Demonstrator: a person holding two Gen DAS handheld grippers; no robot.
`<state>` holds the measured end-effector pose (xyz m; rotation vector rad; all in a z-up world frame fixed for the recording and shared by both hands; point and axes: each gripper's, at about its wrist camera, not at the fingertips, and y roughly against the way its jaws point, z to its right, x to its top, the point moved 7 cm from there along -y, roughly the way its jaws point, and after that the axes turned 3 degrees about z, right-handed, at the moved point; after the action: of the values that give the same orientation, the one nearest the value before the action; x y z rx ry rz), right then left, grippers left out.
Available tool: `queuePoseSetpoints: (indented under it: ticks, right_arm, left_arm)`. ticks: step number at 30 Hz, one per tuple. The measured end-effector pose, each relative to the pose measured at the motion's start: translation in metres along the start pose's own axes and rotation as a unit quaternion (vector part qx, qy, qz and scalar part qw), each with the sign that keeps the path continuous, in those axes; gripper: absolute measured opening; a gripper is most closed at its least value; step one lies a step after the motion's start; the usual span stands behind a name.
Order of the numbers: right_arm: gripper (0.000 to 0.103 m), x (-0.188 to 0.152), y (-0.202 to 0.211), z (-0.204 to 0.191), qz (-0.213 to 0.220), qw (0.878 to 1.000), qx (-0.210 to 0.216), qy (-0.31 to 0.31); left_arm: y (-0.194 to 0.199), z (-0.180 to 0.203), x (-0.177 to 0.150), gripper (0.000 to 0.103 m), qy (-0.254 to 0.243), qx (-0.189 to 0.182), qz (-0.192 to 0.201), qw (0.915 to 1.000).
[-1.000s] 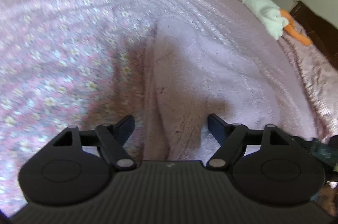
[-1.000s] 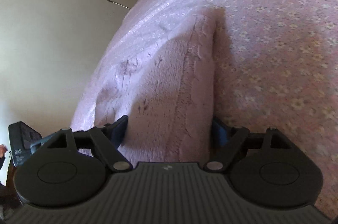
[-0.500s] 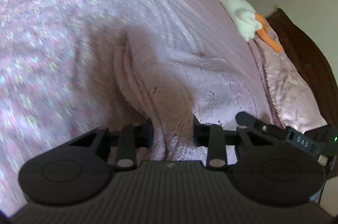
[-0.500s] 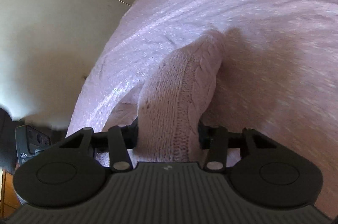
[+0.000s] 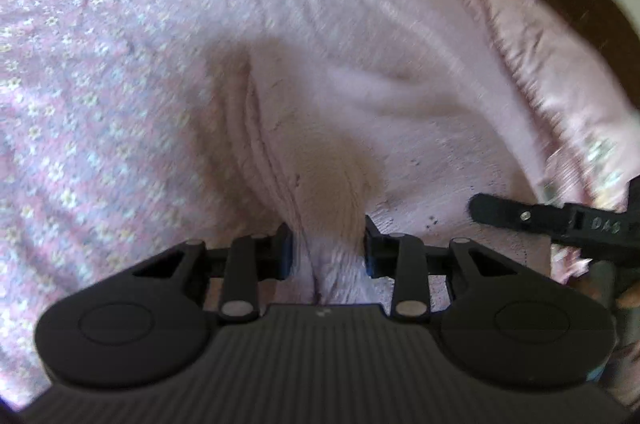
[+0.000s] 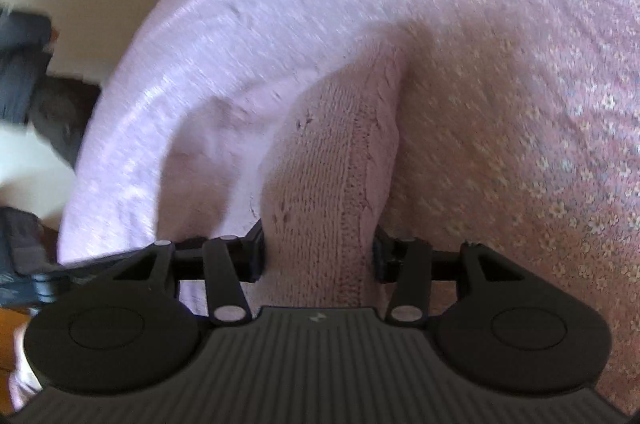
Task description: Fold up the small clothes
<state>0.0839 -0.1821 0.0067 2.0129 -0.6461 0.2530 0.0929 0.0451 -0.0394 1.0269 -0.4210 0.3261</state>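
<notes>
Pinching the pink knit garment [image 5: 328, 184]: left hand-held gripper [image 5: 327, 254], right hand-held gripper [image 6: 319, 256], both easing apart.

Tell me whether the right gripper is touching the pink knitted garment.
Touching. In the right wrist view the right gripper has a bunched fold of the pink knitted garment pinched between both fingers, though its jaws are opening slightly.

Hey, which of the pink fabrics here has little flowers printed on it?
The bedspread, lying flat under everything, carries the small flower print. The bunched-up knitted garment is plain pink with a cable pattern.
</notes>
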Motion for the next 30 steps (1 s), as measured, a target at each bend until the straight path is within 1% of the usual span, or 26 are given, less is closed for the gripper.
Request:
queuePoseSetpoints:
  ticks: [1,5,6,8,11,13,14,16,18,20,22,24,26,27,30]
  right_arm:
    - [0.058,-0.003,-0.004,0.003,0.005,1.000,-0.004,0.003]
    - [0.062,-0.011,-0.004,0.003,0.025,1.000,-0.005,0.010]
    - [0.065,-0.012,-0.001,0.002,0.029,0.999,-0.007,0.015]
    - [0.069,-0.011,0.003,-0.001,0.036,0.999,-0.018,0.030]
    - [0.074,-0.015,0.017,-0.010,0.048,0.996,-0.037,0.063]
    - [0.081,-0.024,0.033,-0.017,0.055,0.994,-0.045,0.085]
    - [0.083,-0.029,0.037,-0.019,0.054,0.993,-0.047,0.091]
    - [0.091,-0.042,0.045,-0.020,0.049,0.993,-0.051,0.098]
    - [0.093,-0.055,0.049,-0.020,0.041,0.992,-0.058,0.106]
    - [0.096,-0.070,0.048,-0.019,0.034,0.990,-0.074,0.111]
    - [0.101,-0.082,0.045,-0.016,0.027,0.989,-0.088,0.112]
    - [0.102,-0.091,0.038,-0.009,0.015,0.988,-0.112,0.104]
    - [0.102,-0.098,0.031,-0.001,0.007,0.986,-0.140,0.087]
    - [0.102,-0.101,0.027,0.002,0.001,0.986,-0.146,0.078]
    - [0.102,-0.108,0.018,0.005,-0.013,0.987,-0.147,0.068]
  left_arm:
    - [-0.004,-0.001,-0.005,0.042,-0.008,0.013,-0.003,0.9999]
    - [-0.002,-0.004,-0.009,0.053,-0.028,0.035,0.019,0.9988]
    - [0.000,-0.004,-0.010,0.054,-0.030,0.041,0.021,0.9985]
    - [0.007,-0.007,-0.013,0.055,-0.043,0.051,0.026,0.9974]
    - [0.019,0.001,-0.019,0.057,-0.076,0.080,0.040,0.9931]
    - [0.028,0.006,-0.022,0.060,-0.089,0.099,0.049,0.9899]
    - [0.032,0.009,-0.024,0.063,-0.093,0.107,0.052,0.9886]
    - [0.038,0.014,-0.029,0.067,-0.097,0.117,0.058,0.9866]
    - [0.042,0.014,-0.037,0.075,-0.098,0.127,0.062,0.9851]
    - [0.045,0.015,-0.048,0.075,-0.096,0.142,0.062,0.9833]
    - [0.044,0.015,-0.060,0.075,-0.094,0.158,0.052,0.9815]
    - [0.040,0.016,-0.069,0.075,-0.093,0.171,0.049,0.9797]
    - [0.036,0.018,-0.076,0.075,-0.095,0.188,0.053,0.9761]
    - [0.033,0.019,-0.080,0.075,-0.097,0.197,0.053,0.9741]
    - [0.020,0.020,-0.089,0.075,-0.098,0.217,0.043,0.9703]
